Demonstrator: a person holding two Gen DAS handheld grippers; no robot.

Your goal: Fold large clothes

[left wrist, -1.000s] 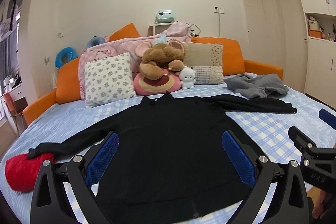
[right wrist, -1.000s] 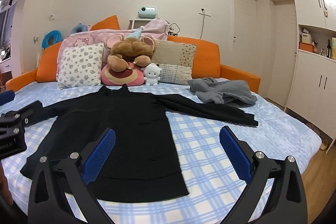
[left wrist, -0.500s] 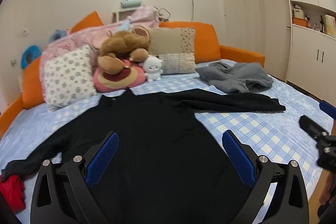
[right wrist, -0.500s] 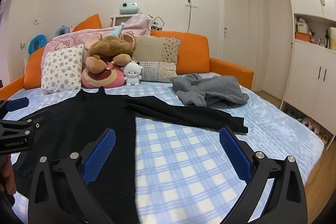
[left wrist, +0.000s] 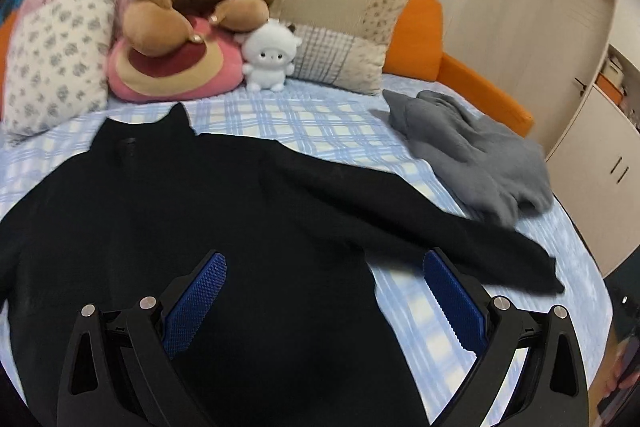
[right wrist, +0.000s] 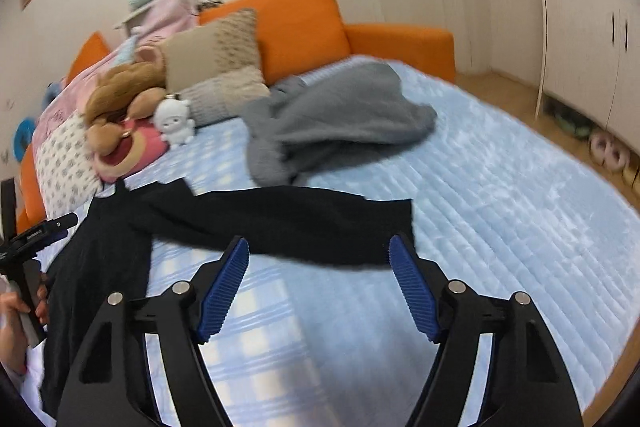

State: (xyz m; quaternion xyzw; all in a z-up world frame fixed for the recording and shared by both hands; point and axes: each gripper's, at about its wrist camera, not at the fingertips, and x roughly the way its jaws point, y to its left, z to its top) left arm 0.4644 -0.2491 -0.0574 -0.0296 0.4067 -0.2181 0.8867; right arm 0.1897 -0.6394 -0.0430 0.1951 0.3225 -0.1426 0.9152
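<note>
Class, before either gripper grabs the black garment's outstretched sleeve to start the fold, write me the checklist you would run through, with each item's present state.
1. Black garment spread flat on the bed: ok.
2. Outstretched sleeve free of the grey garment: cannot tell; they lie very close.
3. Right gripper aimed at the sleeve, jaws closing with nothing between them: ok.
4. Left gripper open over the garment's body, pressing on nothing: ok.
5. Sleeve cuff in view and reachable: ok.
6. Picture sharp enough to judge contact: not ok, right wrist view is blurred.
</note>
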